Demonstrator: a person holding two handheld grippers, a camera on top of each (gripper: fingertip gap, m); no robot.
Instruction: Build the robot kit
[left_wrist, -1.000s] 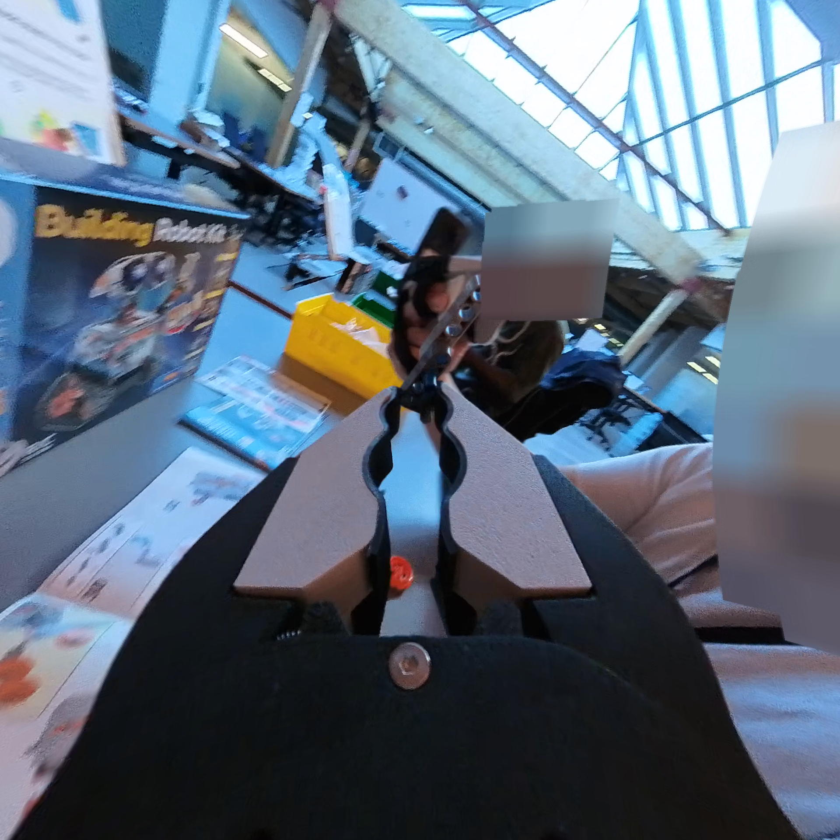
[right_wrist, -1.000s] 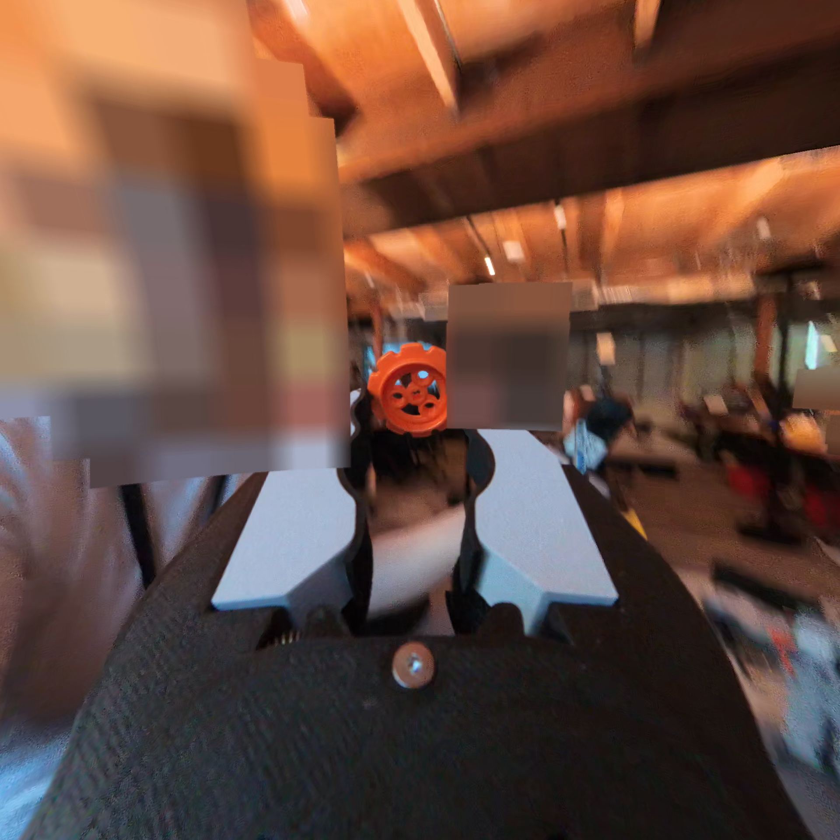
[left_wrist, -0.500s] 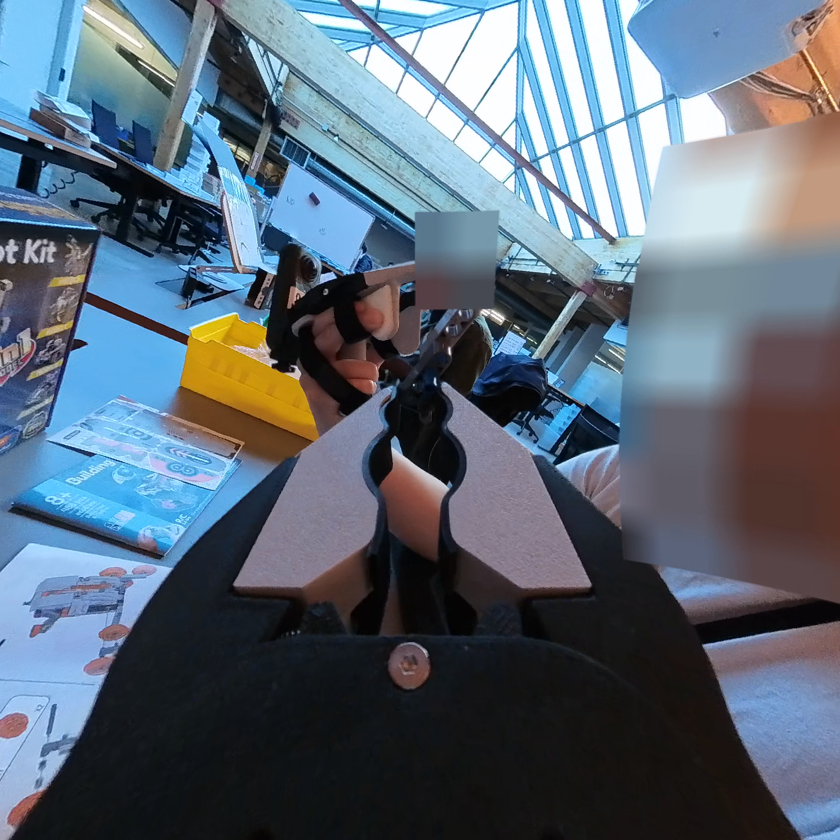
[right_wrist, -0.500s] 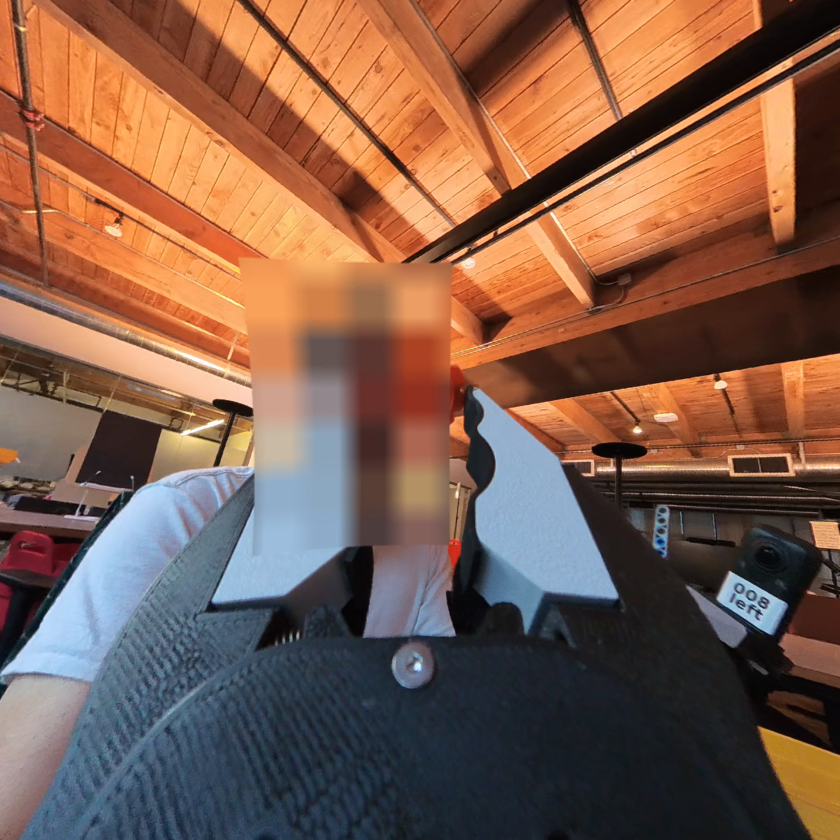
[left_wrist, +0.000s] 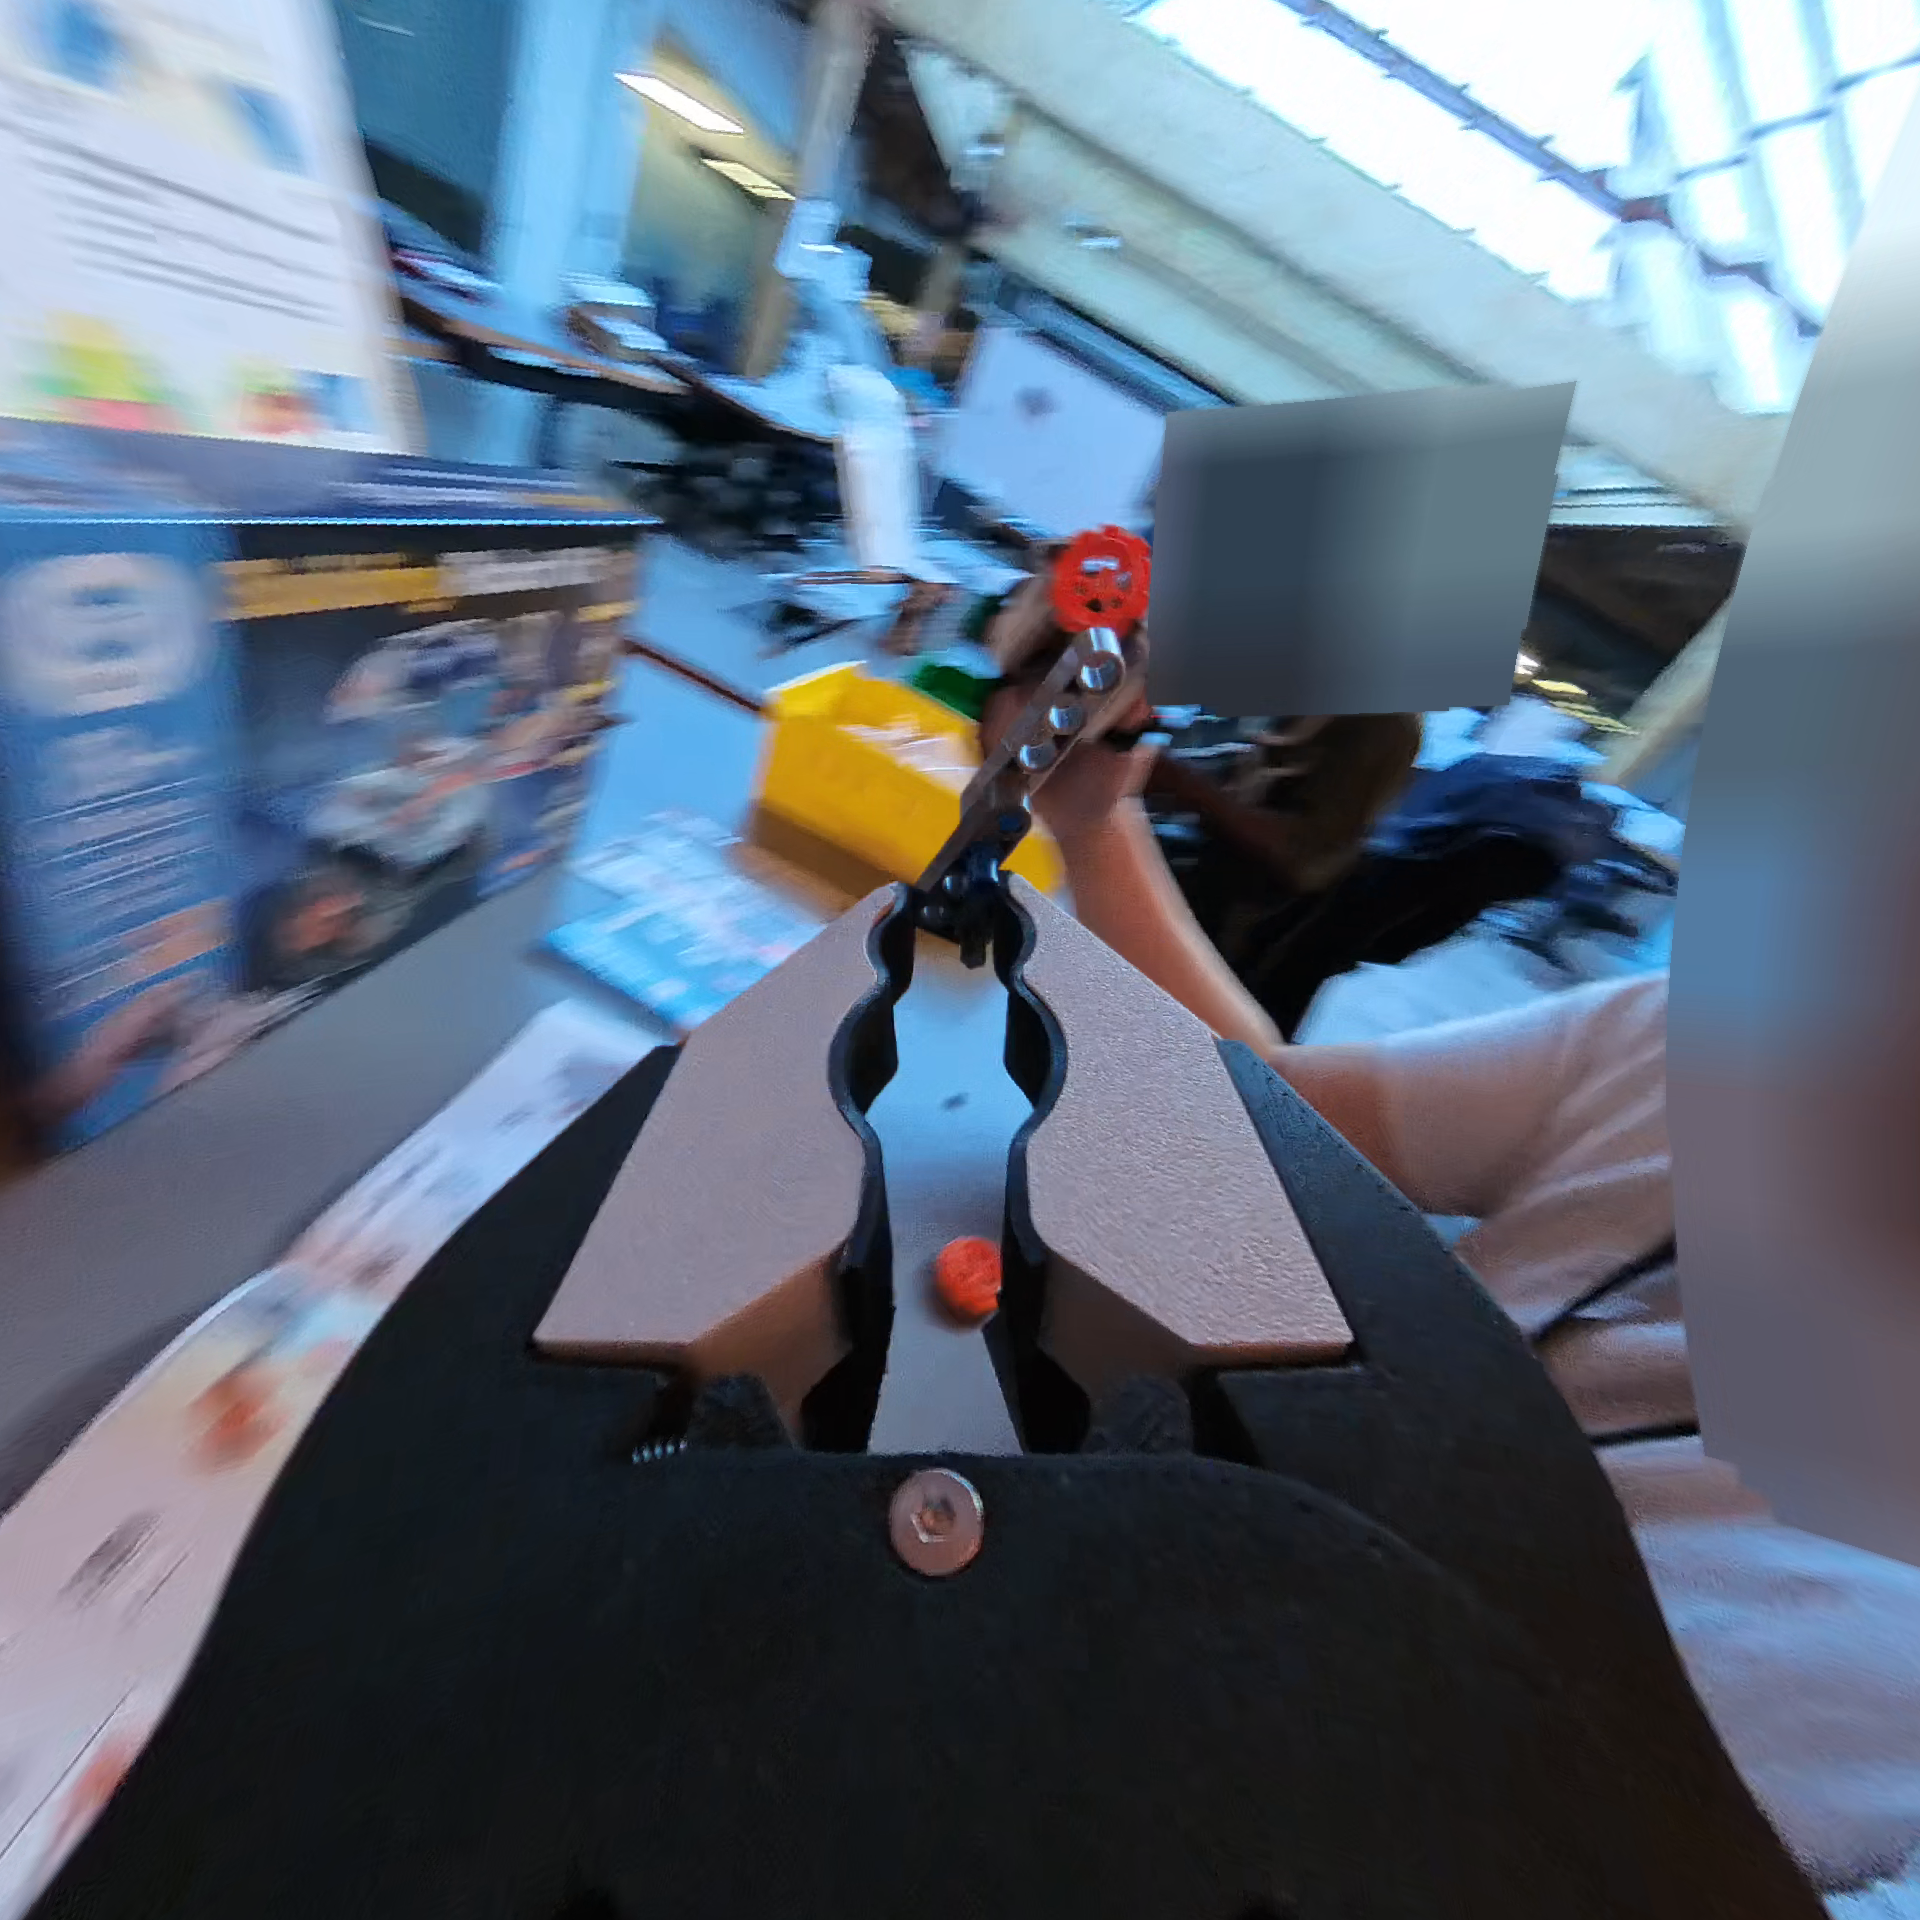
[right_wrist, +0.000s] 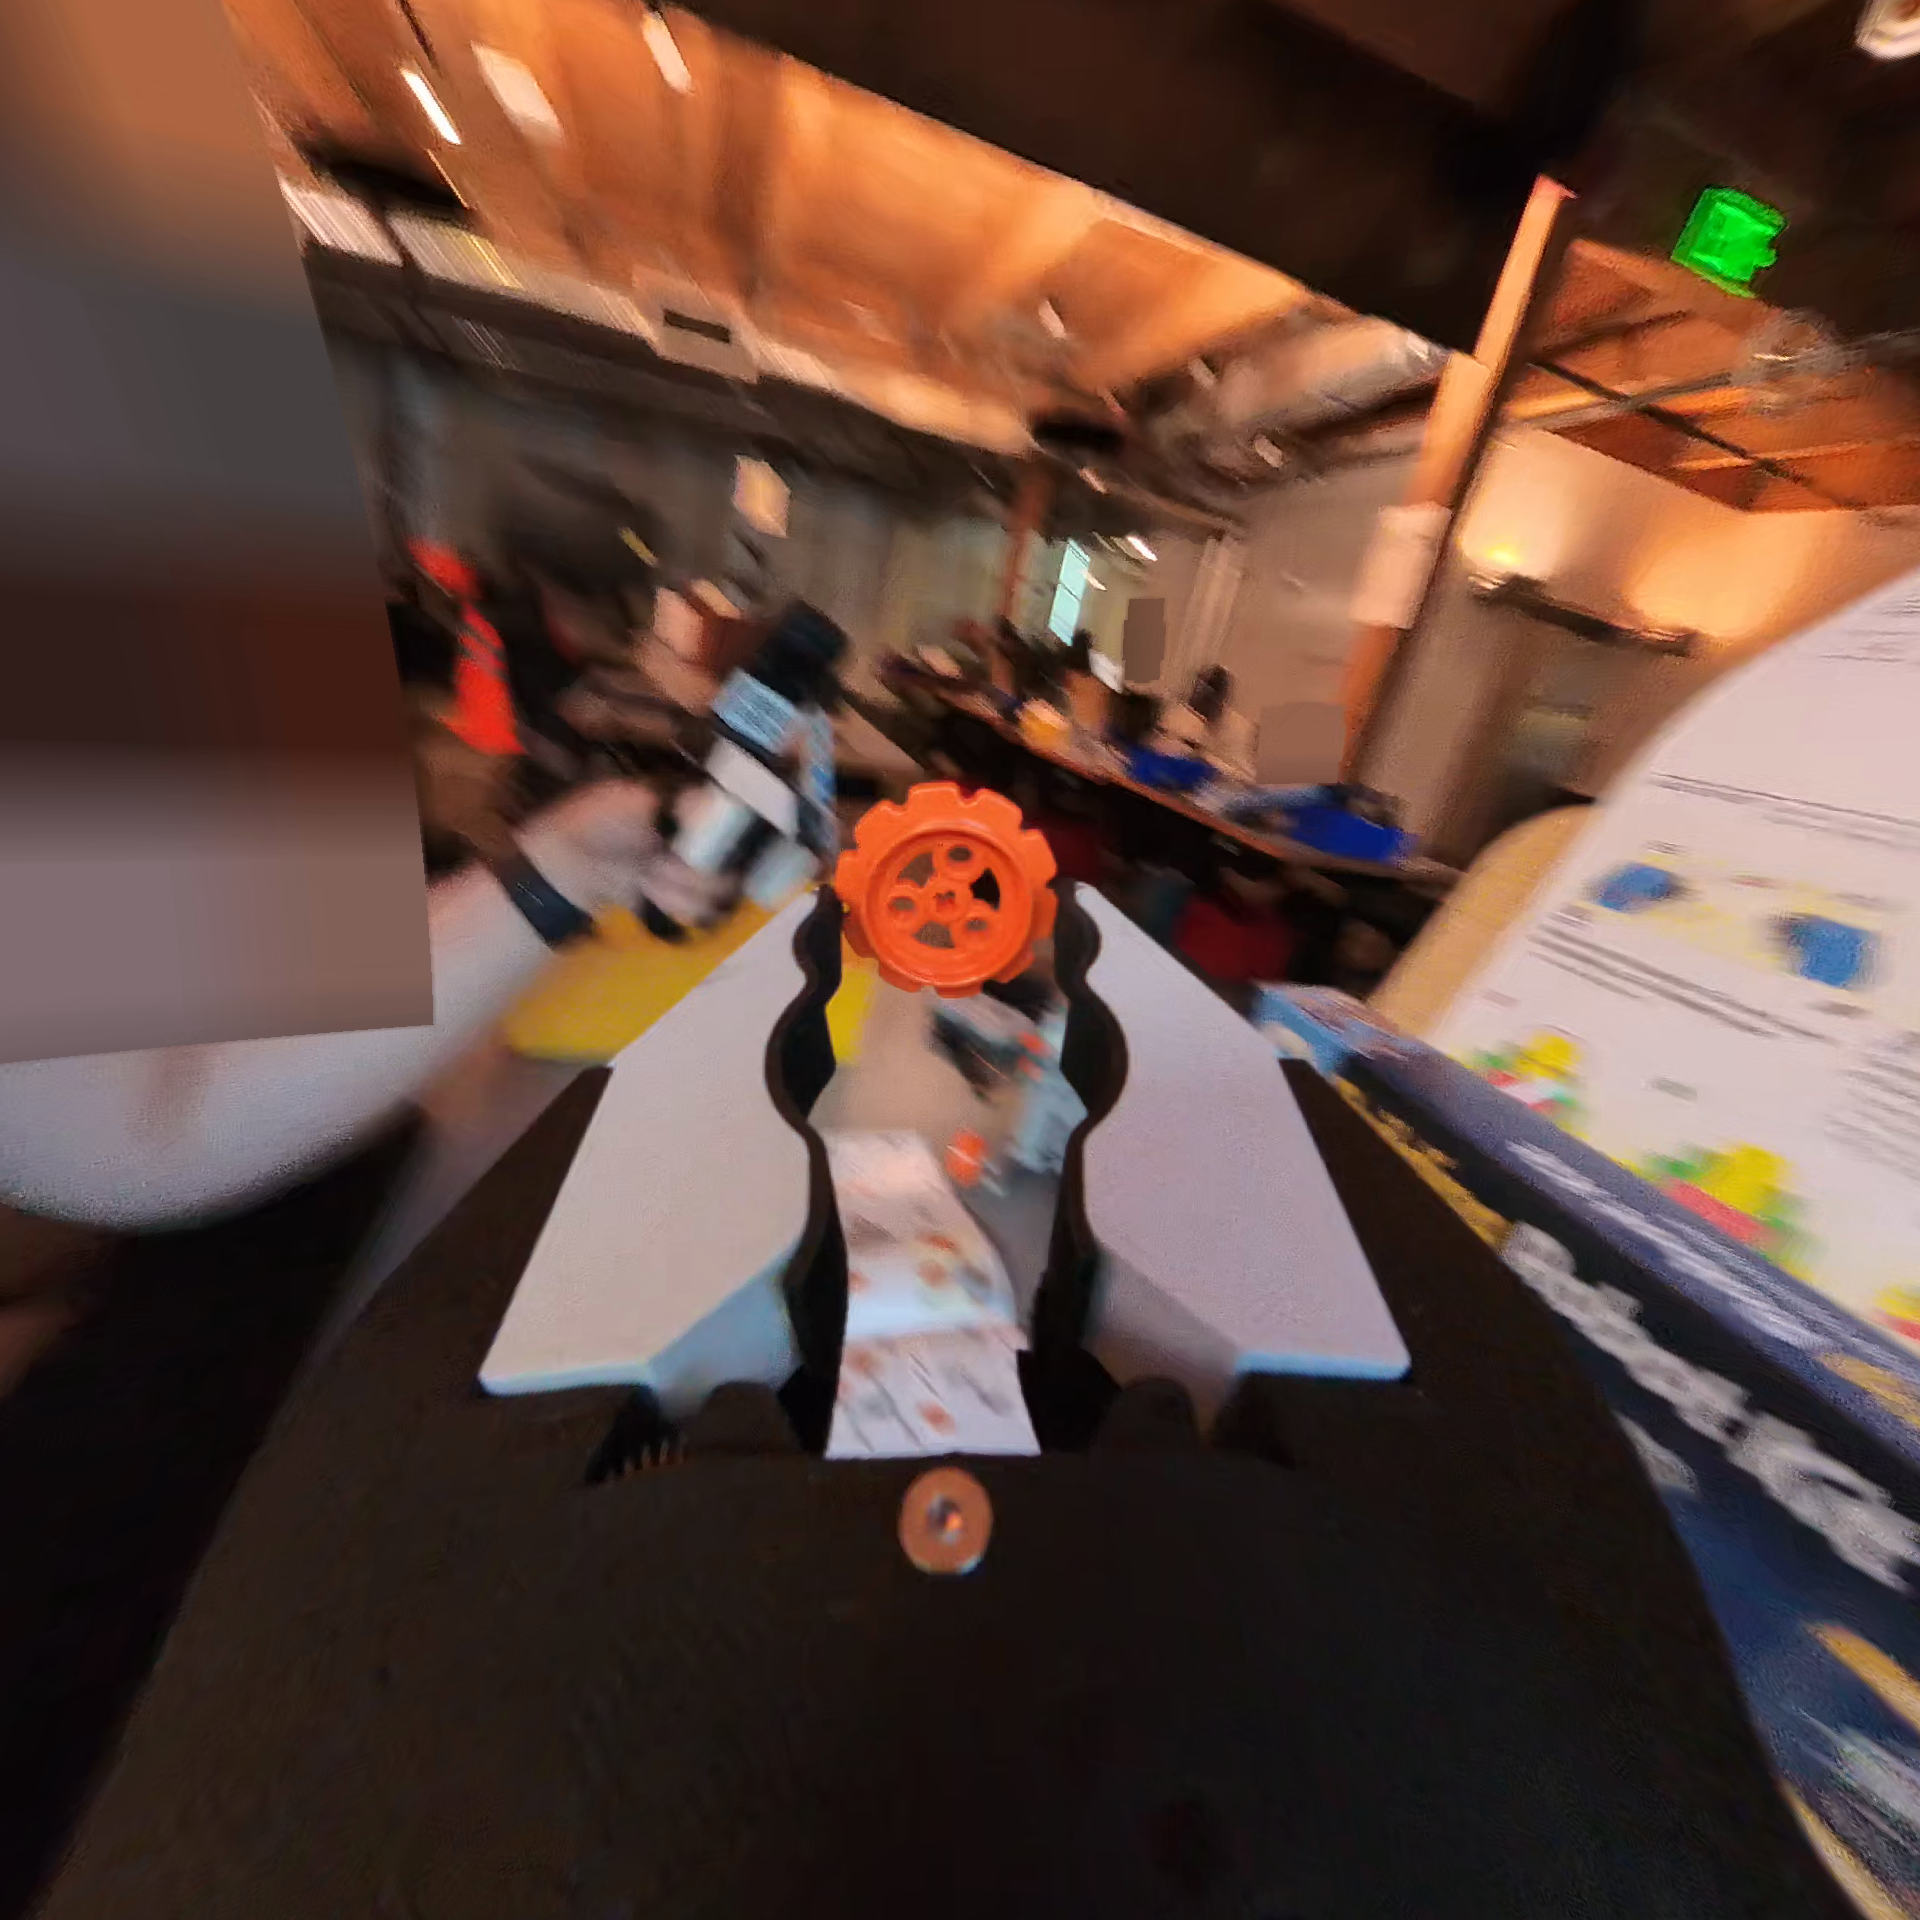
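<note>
Ahead of the left gripper (left_wrist: 961, 914) the way is taken: a grey perforated strip (left_wrist: 1029, 743) juts up from its tips toward an orange toothed wheel (left_wrist: 1099, 582) and a hand (left_wrist: 1070, 769) behind it. To its left a tall printed box (left_wrist: 312, 727) walls that side, with a yellow bin (left_wrist: 862, 769) farther forward. Grey tabletop (left_wrist: 940, 1122) shows bare between its fingers, save a small orange piece (left_wrist: 966, 1276).

Orange gear wheel (right_wrist: 943, 902) is looking like smooth plastic; perforated strip (left_wrist: 1039, 740) is showing shiny metal; yellow bin (left_wrist: 873, 774) is reading glossy plastic; kit box (left_wrist: 301, 727) is looking printed cardboard.
</note>
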